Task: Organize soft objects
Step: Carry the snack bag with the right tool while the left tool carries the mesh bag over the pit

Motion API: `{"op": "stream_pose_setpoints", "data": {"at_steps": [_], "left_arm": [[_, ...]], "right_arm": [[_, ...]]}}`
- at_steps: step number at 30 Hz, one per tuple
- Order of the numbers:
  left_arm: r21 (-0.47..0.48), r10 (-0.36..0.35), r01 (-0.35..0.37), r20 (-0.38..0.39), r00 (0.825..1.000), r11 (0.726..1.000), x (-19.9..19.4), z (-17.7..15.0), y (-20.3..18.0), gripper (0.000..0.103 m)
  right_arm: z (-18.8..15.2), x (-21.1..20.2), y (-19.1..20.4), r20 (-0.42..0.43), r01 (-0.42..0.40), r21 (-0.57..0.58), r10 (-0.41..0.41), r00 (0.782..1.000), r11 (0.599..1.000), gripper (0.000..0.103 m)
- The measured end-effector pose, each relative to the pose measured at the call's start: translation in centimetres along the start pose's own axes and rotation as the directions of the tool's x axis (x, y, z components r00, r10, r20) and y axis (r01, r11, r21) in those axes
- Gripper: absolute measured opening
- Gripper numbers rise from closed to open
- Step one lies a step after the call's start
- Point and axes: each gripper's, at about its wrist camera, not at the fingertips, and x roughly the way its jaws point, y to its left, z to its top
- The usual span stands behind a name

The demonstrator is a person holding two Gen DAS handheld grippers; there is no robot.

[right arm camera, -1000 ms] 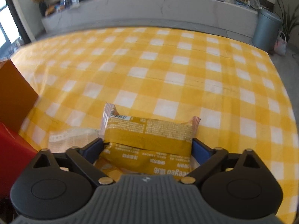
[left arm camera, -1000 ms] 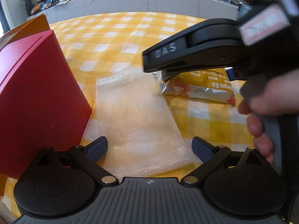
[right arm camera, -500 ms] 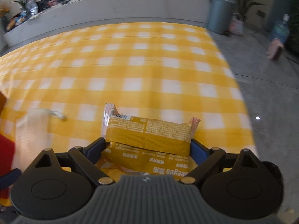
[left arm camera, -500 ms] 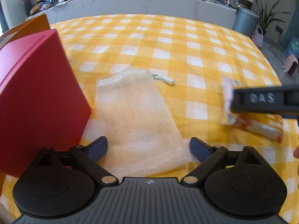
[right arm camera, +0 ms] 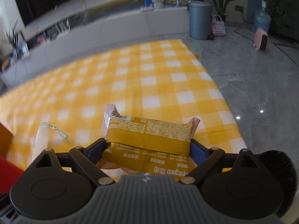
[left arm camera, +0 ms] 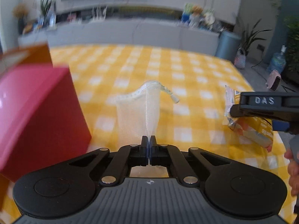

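My left gripper (left arm camera: pixel 149 142) is shut on a white mesh bag (left arm camera: pixel 139 110) and holds it up off the yellow checked tablecloth (left arm camera: pixel 168 71); the bag's drawstring end curls to the right. My right gripper (right arm camera: pixel 148 145) is shut on a yellow snack packet (right arm camera: pixel 149 138) and holds it above the table near its right edge. The packet (left arm camera: pixel 250 128) and the right gripper's finger also show at the right of the left wrist view. The mesh bag (right arm camera: pixel 42 136) shows at the left of the right wrist view.
A red box (left arm camera: pixel 35 112) stands close on the left, with an orange box (left arm camera: pixel 28 56) behind it. The table's right edge (right arm camera: pixel 220 93) drops to a grey floor. A grey counter and a bin (right arm camera: pixel 200 20) lie beyond the table.
My left gripper has closed on the mesh bag and lifted it off the cloth. My right gripper has carried the snack packet further right and up.
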Motion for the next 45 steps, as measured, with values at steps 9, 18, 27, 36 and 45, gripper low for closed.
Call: {"op": "stream_pose_setpoints", "data": {"at_steps": [9,18,27,36,45], "left_arm": [[0.085,-0.101,0.088,0.164,0.981,0.993,-6.2,1.3,0.0,0.001],[0.14,-0.146,0.114,0.244,0.959,0.984,-12.6,5.5,5.9,0.001],[0.171,-0.146,0.109,0.218,0.965,0.979,-15.1,8.4,13.6,0.001],[0.147,-0.018,-0.01,0.187,0.982,0.989,-12.5,7.8,19.7,0.001],[0.128,0.079,-0.092,0.103,0.992,0.988,-9.2,5.3,25.2,0.001]], "right_arm": [[0.4,-3.2,0.0,0.16,-0.347,0.109,0.328,0.931,0.931,0.091],[1.5,-7.6,3.3,0.282,-0.557,0.013,0.531,0.799,0.83,0.091],[2.0,-8.9,10.3,0.206,-0.655,-0.143,0.67,0.713,0.742,0.091],[1.6,-10.0,15.4,0.113,-0.703,-0.272,0.747,0.655,0.657,0.091],[0.9,-10.4,20.7,0.047,-0.706,-0.337,0.76,0.648,0.623,0.091]]}}
